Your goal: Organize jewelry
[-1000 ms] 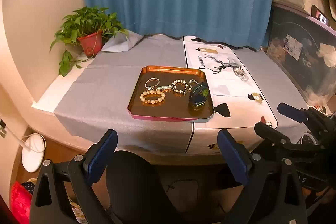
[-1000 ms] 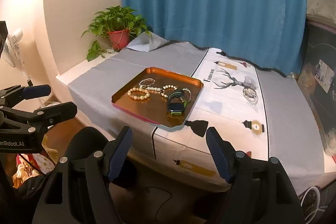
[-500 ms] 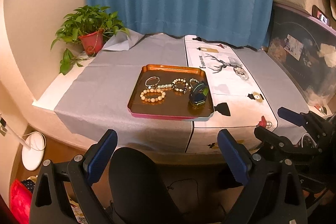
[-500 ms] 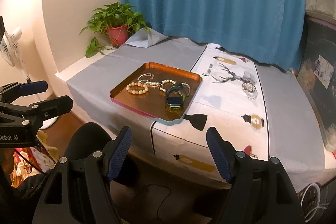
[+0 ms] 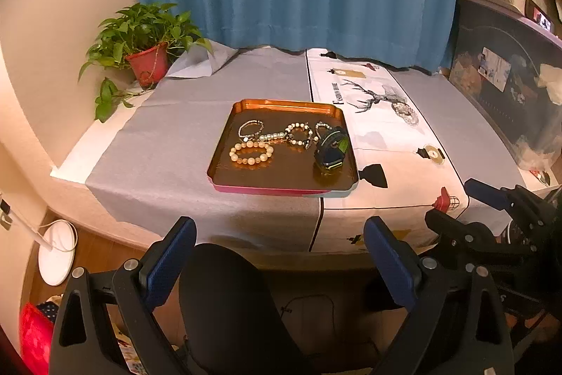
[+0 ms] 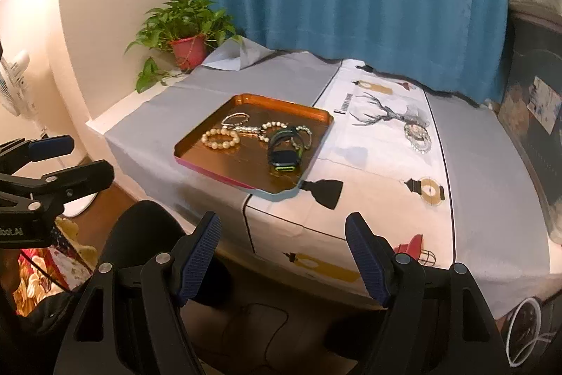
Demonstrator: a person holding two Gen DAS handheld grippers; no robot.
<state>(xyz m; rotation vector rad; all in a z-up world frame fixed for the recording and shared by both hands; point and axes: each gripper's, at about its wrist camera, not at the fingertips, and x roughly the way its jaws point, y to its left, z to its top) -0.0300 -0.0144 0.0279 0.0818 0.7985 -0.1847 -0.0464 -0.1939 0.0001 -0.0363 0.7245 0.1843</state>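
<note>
Jewelry sits gathered in the shallow copper-coloured metal tray with a pink outer wall (image 5: 242, 115), which rests on the table draped in grey and white printed cloth (image 5: 168, 143). In the left wrist view, a pale peach beaded bracelet (image 5: 251, 153) lies at about seven o'clock of the tray's middle, a thin silver chain bracelet (image 5: 250, 129) at ten o'clock, a white pearl bracelet (image 5: 298, 133) near twelve, and a dark blue smartwatch with a green-lined strap (image 5: 330, 150) at three o'clock. One more clear crystal bead bracelet (image 6: 417, 136) lies alone on the deer print, well apart from the tray, toward two o'clock of it.

Both tools hang off the table's near edge, touching nothing. The left gripper (image 5: 279, 257) has its blue pads spread wide with nothing between them; the right gripper (image 6: 282, 257) likewise stands wide and empty.

The step in hand looks like the approach, probably toward the stray bracelet, which sits on the right gripper's side. To do it well, come down from above with the pads straddling one arc of the beads, not the whole ring, and close gently: beads roll and the cloth may bunch. Keep the left tool clear of the tray's rim.
</note>
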